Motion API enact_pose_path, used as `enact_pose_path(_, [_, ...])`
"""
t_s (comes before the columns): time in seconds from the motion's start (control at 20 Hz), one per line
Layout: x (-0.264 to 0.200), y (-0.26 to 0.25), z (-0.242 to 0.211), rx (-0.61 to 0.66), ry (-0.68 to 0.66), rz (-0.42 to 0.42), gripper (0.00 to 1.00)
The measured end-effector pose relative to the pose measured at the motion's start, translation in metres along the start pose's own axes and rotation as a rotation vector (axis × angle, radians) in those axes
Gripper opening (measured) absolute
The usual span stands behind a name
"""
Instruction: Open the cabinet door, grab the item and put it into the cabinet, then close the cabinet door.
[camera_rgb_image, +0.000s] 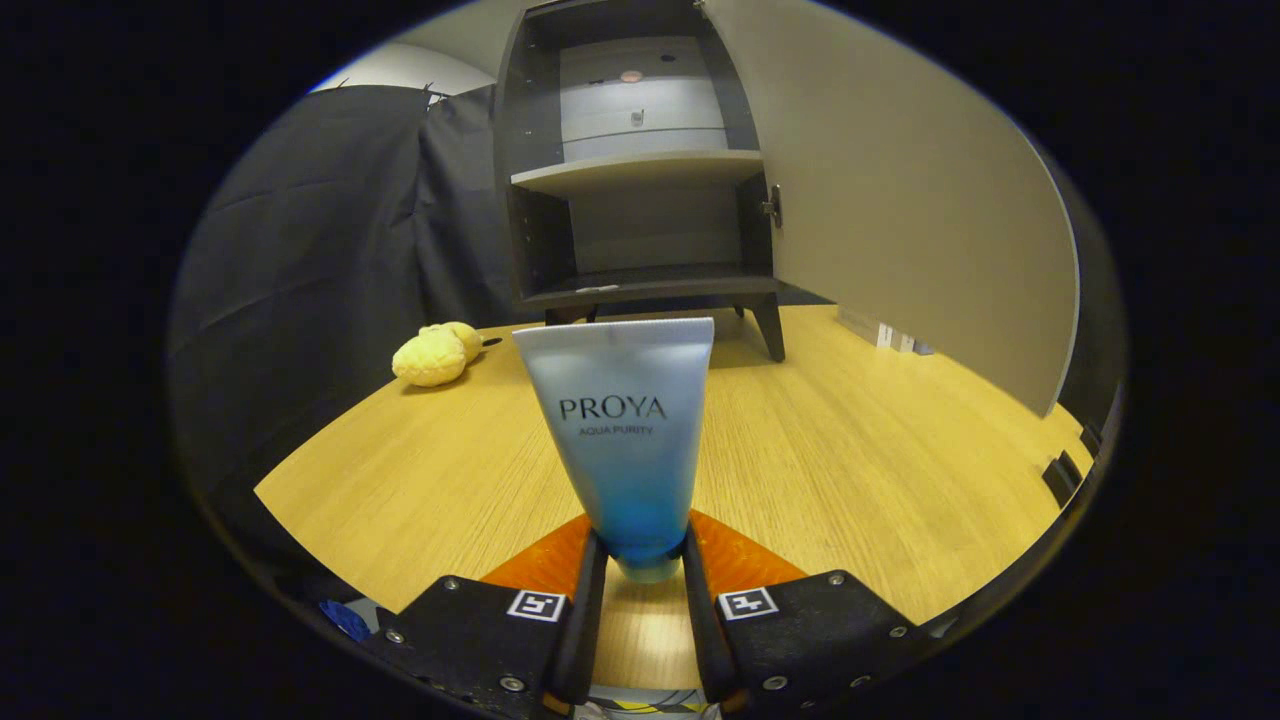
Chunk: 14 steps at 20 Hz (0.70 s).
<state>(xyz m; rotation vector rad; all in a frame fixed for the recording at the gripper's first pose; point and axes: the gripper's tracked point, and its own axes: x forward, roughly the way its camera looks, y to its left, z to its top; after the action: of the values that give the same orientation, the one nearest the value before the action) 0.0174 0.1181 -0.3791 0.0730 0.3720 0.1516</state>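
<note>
Claw (640, 560) sits low over the table (850, 440), pointing level at the cabinet (640, 160). Both fingers (590, 610) are pulled in tight and press on the bottom end of a tube (625, 430) — one on each side. The tube stands up straight between them, wide flat end on top, blue near the fingers. At 12 o'clock, beyond the tube, the cabinet stands on the table with its door (900, 220) swung open toward 2 o'clock. A shelf (640, 170) splits it inside. At 10 o'clock lies a soft yellow toy (435, 355) — well apart from the tube.
</note>
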Motion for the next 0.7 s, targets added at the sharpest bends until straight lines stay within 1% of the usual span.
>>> enact_pose_path(0.3, [-0.023,0.005,0.073,0.028,-0.040,-0.011,0.41])
enact_pose_path(0.45, [-0.034,0.005,0.103,-0.013,-0.058,-0.054,0.41])
enact_pose_path(0.7, [-0.043,0.019,0.151,-0.076,-0.069,-0.062,0.41])
